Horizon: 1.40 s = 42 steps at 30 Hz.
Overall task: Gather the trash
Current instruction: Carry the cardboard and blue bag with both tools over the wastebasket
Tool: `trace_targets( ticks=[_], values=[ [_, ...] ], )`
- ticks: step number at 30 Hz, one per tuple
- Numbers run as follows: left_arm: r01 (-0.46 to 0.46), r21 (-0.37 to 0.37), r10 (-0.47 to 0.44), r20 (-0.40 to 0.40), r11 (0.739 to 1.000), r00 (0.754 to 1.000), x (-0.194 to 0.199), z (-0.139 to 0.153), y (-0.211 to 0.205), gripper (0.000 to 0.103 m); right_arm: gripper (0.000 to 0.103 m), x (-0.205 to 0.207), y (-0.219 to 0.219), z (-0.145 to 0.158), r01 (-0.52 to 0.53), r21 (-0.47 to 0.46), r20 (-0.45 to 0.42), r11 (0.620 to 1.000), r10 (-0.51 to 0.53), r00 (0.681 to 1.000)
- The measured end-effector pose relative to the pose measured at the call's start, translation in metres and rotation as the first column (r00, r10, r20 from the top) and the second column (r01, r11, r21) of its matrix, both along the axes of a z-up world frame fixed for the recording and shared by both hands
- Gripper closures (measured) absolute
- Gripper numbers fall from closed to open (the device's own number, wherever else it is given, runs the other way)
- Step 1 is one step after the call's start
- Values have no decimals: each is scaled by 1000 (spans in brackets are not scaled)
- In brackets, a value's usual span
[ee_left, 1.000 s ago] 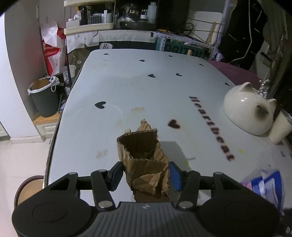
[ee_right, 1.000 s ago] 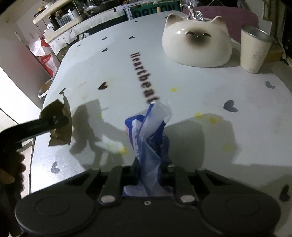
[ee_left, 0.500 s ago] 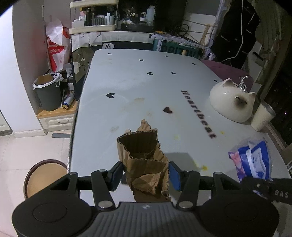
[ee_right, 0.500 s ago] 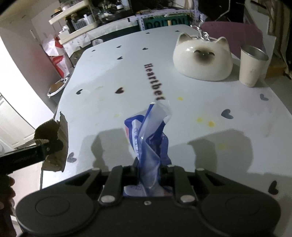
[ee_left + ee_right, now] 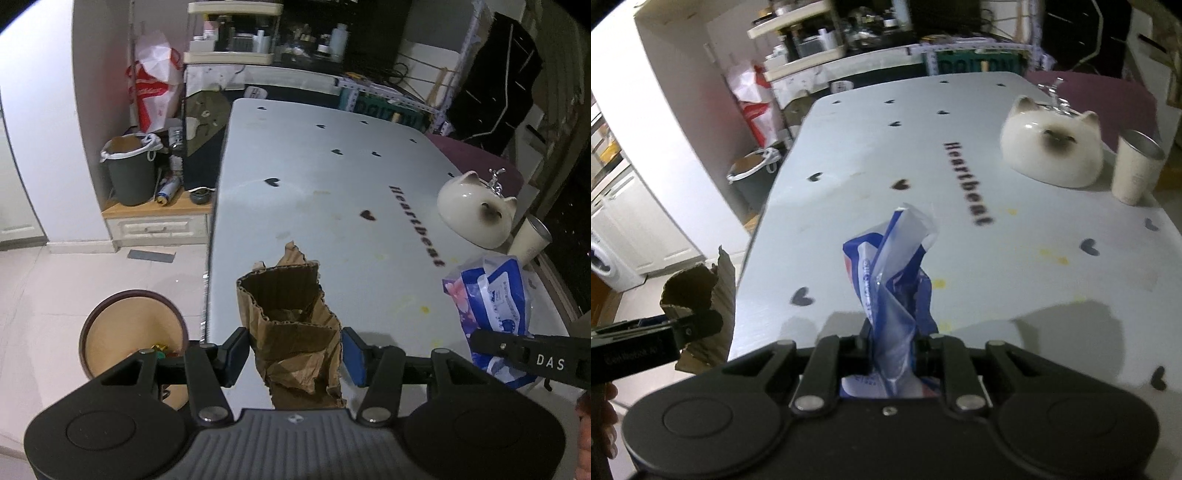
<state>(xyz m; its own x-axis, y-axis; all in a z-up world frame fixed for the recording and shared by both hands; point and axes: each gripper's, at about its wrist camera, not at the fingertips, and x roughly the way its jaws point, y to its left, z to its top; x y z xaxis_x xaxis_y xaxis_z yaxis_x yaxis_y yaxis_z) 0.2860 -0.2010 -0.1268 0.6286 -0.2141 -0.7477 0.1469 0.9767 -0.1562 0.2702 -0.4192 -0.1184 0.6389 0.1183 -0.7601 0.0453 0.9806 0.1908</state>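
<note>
My left gripper is shut on a crumpled piece of brown corrugated cardboard, held up over the near left edge of the white table. In the right wrist view the same cardboard shows at the far left, past the table edge. My right gripper is shut on a blue and white plastic wrapper that stands up between its fingers; the left wrist view shows that wrapper at the right. A round brown bin with some litter inside stands on the floor below left.
A white cat-shaped ceramic piece and a pale cup stand at the table's far right. A dark bin with a white liner sits on a low cabinet by the wall. Cluttered shelves stand behind the table.
Both grippers have pulled back and risen away from the table, still holding the cardboard and the wrapper. The floor and the round brown bin have come into the left wrist view.
</note>
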Motion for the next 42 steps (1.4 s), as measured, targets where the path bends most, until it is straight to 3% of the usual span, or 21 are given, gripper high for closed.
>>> trace_targets(
  ticks=[9,24,33,42],
  values=[
    [-11,-17,11,-2,1000,1000,3,1,53,49,86,3,55,3,-27,-16,-4,999,27,1000],
    [4,-19,-5,-46,1000,999,50,-11,165,49,86,42,169,-8,-10,-23,-35,1000,9,999],
    [-62,4,62,-97,998,993,76,-32,236,49,86,79,238,-31,-70,9,-76,997,71,995],
    [-144,2,142,-189,990,972,114,-72,290,49,86,133,293,-73,-153,38,-169,987,158,973]
  ],
)
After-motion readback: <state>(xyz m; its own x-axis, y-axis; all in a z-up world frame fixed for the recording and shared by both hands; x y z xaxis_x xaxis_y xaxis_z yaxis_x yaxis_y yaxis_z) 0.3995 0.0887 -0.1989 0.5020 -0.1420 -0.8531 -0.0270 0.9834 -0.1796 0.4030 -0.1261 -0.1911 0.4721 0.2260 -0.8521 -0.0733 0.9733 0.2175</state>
